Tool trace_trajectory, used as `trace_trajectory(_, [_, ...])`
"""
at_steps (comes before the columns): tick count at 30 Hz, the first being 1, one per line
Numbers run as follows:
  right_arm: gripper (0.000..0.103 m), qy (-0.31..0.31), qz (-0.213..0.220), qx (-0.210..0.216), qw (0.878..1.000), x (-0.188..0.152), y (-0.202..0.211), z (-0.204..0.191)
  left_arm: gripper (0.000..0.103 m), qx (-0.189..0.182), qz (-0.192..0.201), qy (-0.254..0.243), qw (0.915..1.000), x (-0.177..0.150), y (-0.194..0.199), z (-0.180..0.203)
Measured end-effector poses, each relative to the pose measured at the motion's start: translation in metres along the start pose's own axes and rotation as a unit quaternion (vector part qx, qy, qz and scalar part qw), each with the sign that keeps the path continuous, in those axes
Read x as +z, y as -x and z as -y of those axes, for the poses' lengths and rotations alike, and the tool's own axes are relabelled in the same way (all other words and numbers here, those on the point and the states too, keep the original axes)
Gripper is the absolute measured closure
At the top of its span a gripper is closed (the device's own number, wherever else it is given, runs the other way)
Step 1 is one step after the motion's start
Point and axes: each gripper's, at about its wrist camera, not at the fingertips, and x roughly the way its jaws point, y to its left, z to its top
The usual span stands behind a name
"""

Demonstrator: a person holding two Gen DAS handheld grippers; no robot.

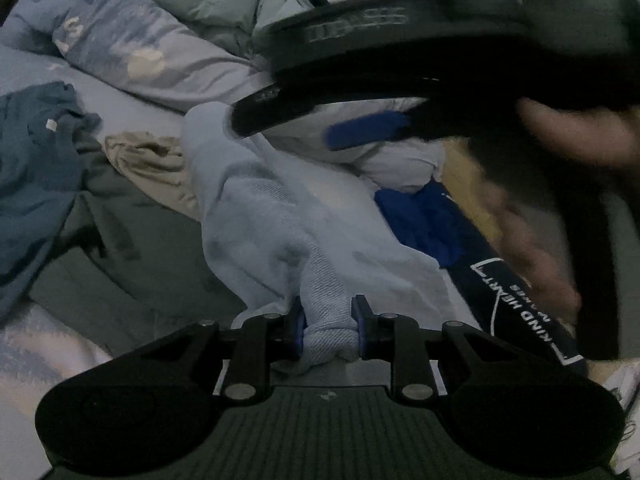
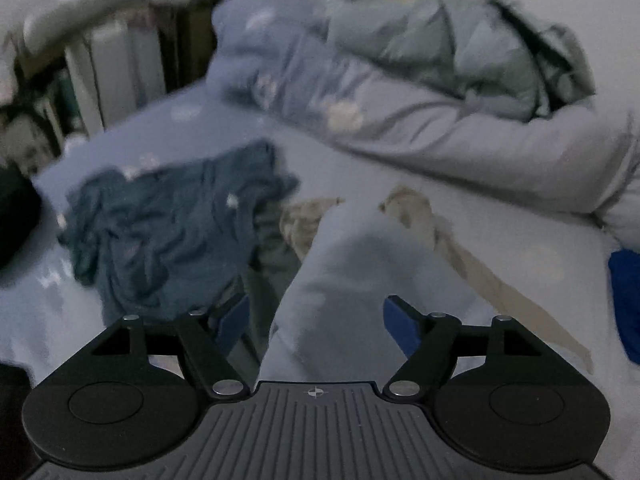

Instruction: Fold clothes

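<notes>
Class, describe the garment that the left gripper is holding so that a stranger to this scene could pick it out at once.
Start at the bed with its pale sheet and rumpled duvet. Among the loose clothes on it, find the light blue garment rising toward the left gripper, which pinches a bunched fold. It is paler than the crumpled teal garment and the beige cloth beside it.

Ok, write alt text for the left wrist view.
The left gripper is shut on a bunched fold of a pale blue garment that trails away over a bed. The right gripper passes blurred overhead, with rumpled clothes and a duvet behind.
</notes>
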Motion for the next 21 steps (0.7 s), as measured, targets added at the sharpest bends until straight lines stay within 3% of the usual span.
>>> trace_trajectory(9, [0.03,-0.005,-0.081,-0.024,0.996,0.004,-0.052,-0.018,0.078,0.011,0.0,0.009,0.9999,0.0,0.0,-0.009])
trace_trajectory(11, [0.035,-0.008,-0.085,-0.03,0.996,0.001,-0.053,-0.017,0.078,0.013,0.0,0.005,0.9999,0.0,-0.001,-0.01])
trace_trajectory(21, [0.035,-0.017,-0.079,-0.022,0.996,-0.001,-0.049,-0.014,0.078,0.004,-0.005,0.001,1.0,0.004,0.01,-0.023])
